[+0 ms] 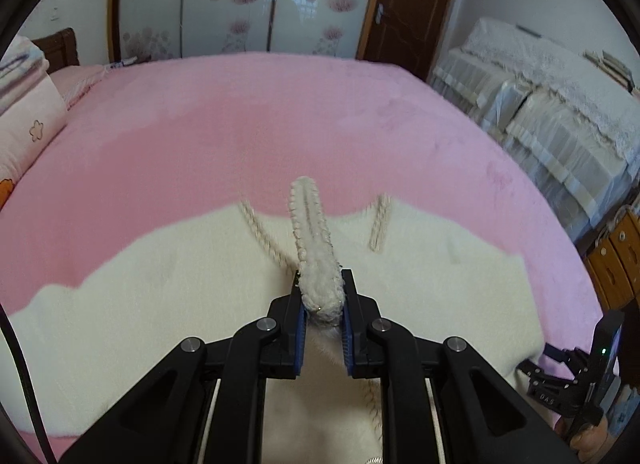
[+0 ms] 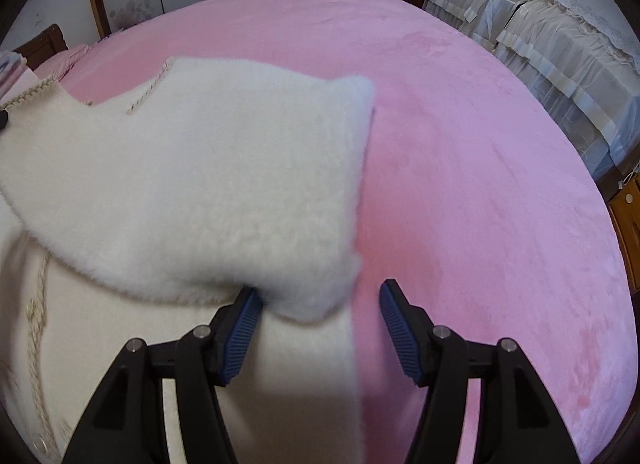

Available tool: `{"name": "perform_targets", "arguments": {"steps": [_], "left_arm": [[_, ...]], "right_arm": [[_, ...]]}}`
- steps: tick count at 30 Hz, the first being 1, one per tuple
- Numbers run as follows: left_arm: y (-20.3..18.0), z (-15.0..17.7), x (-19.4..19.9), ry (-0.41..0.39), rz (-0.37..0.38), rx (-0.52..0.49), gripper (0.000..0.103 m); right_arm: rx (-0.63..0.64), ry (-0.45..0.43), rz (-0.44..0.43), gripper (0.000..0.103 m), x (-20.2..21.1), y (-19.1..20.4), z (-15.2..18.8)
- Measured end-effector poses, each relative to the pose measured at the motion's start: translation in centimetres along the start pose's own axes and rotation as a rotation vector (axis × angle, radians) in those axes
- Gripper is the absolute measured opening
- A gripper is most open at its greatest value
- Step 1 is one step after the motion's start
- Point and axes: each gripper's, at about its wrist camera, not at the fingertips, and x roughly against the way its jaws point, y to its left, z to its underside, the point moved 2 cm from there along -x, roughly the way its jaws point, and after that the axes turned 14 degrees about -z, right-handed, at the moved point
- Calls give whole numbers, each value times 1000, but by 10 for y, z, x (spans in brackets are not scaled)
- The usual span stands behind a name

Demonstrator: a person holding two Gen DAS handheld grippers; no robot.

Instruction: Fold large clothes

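Note:
A cream fleece garment [image 1: 168, 296] with braided trim lies spread on the pink bed [image 1: 280, 124]. My left gripper [image 1: 322, 296] is shut on a folded strip of its trimmed edge, which sticks up and forward between the pads. In the right wrist view a flap of the garment [image 2: 208, 184] lies folded over the layer beneath. Its near corner hangs between the wide-apart jaws of my right gripper [image 2: 320, 288], and neither blue pad presses on it. The right gripper [image 1: 560, 380] also shows at the garment's right edge in the left wrist view.
Stacked pillows [image 1: 24, 112] sit at the bed's left end. A floral sliding wardrobe [image 1: 240, 4] and a brown door [image 1: 408, 4] stand behind the bed. Cloth-covered furniture [image 1: 560, 116] and a wooden cabinet [image 1: 616, 260] line the right side.

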Motion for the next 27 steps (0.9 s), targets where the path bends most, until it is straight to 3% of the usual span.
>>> {"name": "perform_targets", "arguments": {"steps": [3, 6, 9, 11, 13, 17, 23, 27], "left_arm": [[12, 1, -4, -20, -33, 44, 12], [20, 31, -40, 110, -89, 3, 13], [28, 69, -75, 263, -133, -63, 18], [41, 80, -73, 264, -101, -49, 26], [53, 79, -64, 259, -76, -19, 38], [71, 62, -60, 259, -49, 38, 42], [55, 26, -87, 257, -75, 19, 41], [31, 15, -113, 280, -102, -16, 41]], "right_arm": [[45, 9, 33, 61, -4, 12, -5], [107, 61, 71, 61, -13, 18, -2], [85, 86, 11, 61, -5, 10, -2], [49, 83, -70, 61, 9, 1, -5], [25, 55, -141, 62, 29, -6, -8], [-34, -6, -210, 70, 48, -22, -25], [-162, -19, -208, 70, 11, -51, -67], [-233, -10, -161, 70, -22, -69, -92]]}}
